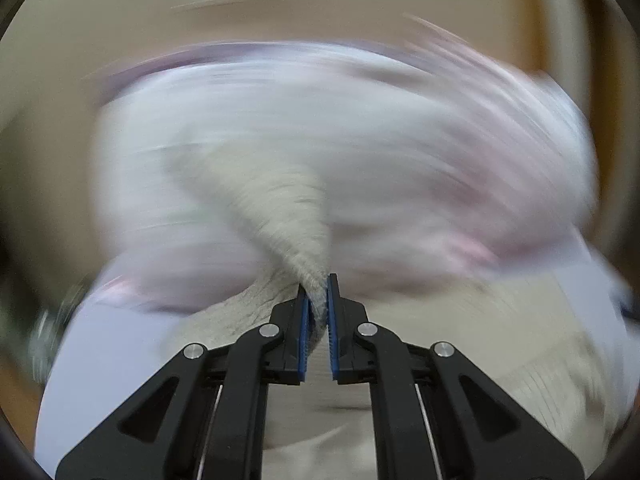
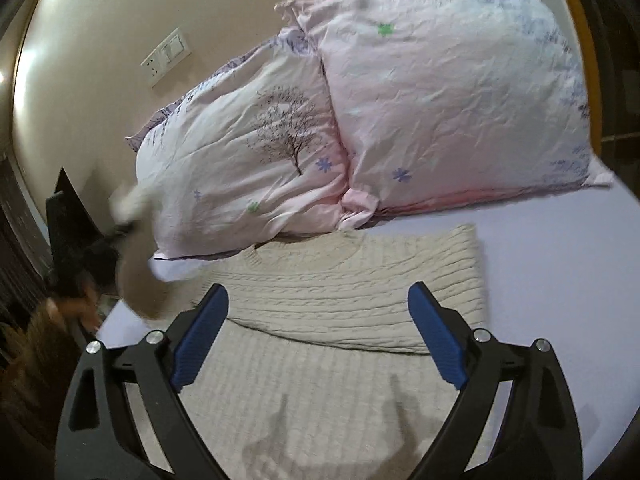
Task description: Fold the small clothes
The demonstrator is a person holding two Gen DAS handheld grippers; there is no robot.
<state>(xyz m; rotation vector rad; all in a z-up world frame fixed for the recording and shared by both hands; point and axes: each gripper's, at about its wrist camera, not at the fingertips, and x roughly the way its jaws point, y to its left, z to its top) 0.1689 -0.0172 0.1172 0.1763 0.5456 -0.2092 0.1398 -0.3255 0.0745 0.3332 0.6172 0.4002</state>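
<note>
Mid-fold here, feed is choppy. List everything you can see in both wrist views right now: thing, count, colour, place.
knit sweater: one, cream, flat on the bed, sleeve lifted at the left
pillows: two, pale pink with tree and flower print, behind the sweater against the wall
bed sheet: one, pale lilac, under everything
wall socket panel: one, white, on the beige wall
left gripper: black, blue pads, shut on the sleeve
right gripper: black, blue pads, open above the sweater

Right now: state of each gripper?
Left gripper: shut on a sleeve of the cream sweater.
Right gripper: open, empty, above the sweater.
</note>
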